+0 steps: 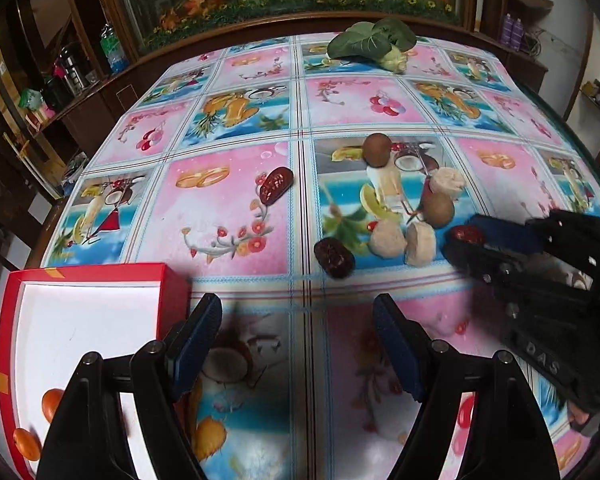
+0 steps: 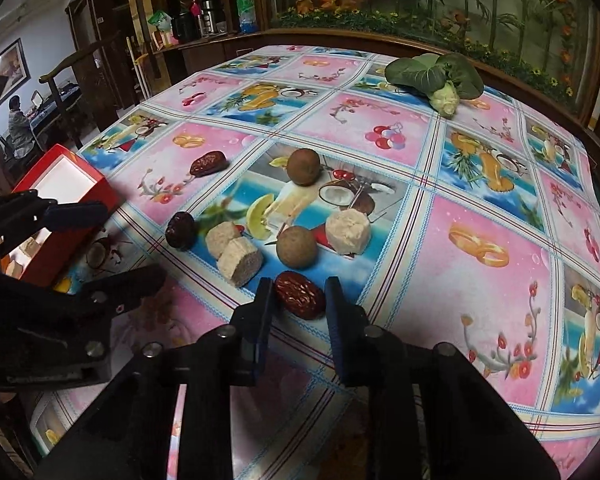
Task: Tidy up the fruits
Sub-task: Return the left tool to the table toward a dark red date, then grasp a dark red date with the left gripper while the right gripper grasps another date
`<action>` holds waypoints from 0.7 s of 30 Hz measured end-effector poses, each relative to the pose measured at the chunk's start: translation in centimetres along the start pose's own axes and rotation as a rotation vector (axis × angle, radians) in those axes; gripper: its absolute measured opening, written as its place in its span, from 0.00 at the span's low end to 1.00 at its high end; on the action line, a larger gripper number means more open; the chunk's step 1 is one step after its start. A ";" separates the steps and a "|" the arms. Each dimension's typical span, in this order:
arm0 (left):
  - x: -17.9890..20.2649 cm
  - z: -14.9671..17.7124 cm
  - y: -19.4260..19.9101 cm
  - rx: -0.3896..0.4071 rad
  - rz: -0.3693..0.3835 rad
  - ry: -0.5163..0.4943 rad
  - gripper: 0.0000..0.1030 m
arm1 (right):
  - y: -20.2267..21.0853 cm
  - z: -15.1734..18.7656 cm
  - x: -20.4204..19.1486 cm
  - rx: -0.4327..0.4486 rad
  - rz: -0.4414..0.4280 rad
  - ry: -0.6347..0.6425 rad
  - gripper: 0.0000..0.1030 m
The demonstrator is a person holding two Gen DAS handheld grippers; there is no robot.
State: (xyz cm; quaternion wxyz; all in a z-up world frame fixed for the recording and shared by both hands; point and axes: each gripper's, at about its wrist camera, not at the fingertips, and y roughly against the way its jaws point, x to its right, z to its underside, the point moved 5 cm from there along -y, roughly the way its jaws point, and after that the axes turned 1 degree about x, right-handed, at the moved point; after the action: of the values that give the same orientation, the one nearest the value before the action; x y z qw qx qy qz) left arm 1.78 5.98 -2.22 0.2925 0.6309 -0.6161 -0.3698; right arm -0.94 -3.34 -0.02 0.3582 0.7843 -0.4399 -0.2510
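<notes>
Red cardboard walls frame the box (image 1: 96, 276) at the lower left of the left wrist view, its white floor holding two small orange fruits (image 1: 52, 404) near the near corner. The left gripper (image 1: 298, 344) hovers just beside the box over the patterned tablecloth (image 1: 228, 216), jaws spread wide with nothing between them. Ahead lie a date (image 1: 275, 185) on a pink square and a darker date (image 1: 334, 258) near the tablecloth's centre line. To the right sit two round brown fruits (image 1: 377, 150), one farther back and one nearer, among three pale cut chunks (image 1: 388, 238). The right gripper (image 1: 470, 240) reaches in from the right edge, its fingers on either side of a third date (image 1: 466, 235). A leafy green vegetable (image 1: 370, 40) rests at the far end of the table.

Seen from the right wrist view, the right gripper (image 2: 300, 300) has its fingers on either side of the date (image 2: 300, 294), which lies on the tablecloth (image 2: 480, 216); narrow gaps show on both sides, so the jaws are not closed on it. Just beyond are a brown fruit (image 2: 297, 247), the pale chunks (image 2: 240, 260) and the darker date (image 2: 181, 230). The left gripper (image 2: 112, 248) stands open at the left, with the red box (image 2: 80, 208) beyond it. A person (image 2: 18, 124) sits far off in the background.
</notes>
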 end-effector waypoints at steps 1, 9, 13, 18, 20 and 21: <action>0.1 -0.1 -0.1 -0.001 0.003 0.002 0.75 | 0.0 0.0 0.0 -0.002 -0.002 -0.003 0.27; 0.5 -1.0 -0.9 0.010 0.003 0.025 0.75 | 0.9 -0.5 1.2 0.010 -0.019 -0.079 0.27; 0.7 -1.1 -1.7 -0.004 0.027 0.052 0.66 | 1.0 -0.6 1.9 0.006 -0.016 -0.125 0.27; 0.9 -1.4 -1.9 0.001 0.075 0.089 0.50 | 0.9 -0.5 2.1 -0.002 -0.016 -0.138 0.27; 1.2 -1.4 -1.7 0.011 0.077 0.084 0.40 | 0.9 -0.5 2.1 -0.001 -0.019 -0.138 0.27; 1.3 -1.4 -1.7 0.015 0.079 0.078 0.36 | 1.0 -0.5 2.0 0.002 -0.020 -0.138 0.27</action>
State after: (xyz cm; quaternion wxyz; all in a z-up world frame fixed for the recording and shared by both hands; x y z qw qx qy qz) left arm 3.82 4.64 -2.99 0.3259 0.6222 -0.6314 -0.3287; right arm -0.10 -5.31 0.89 0.3238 0.7698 -0.4561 -0.3075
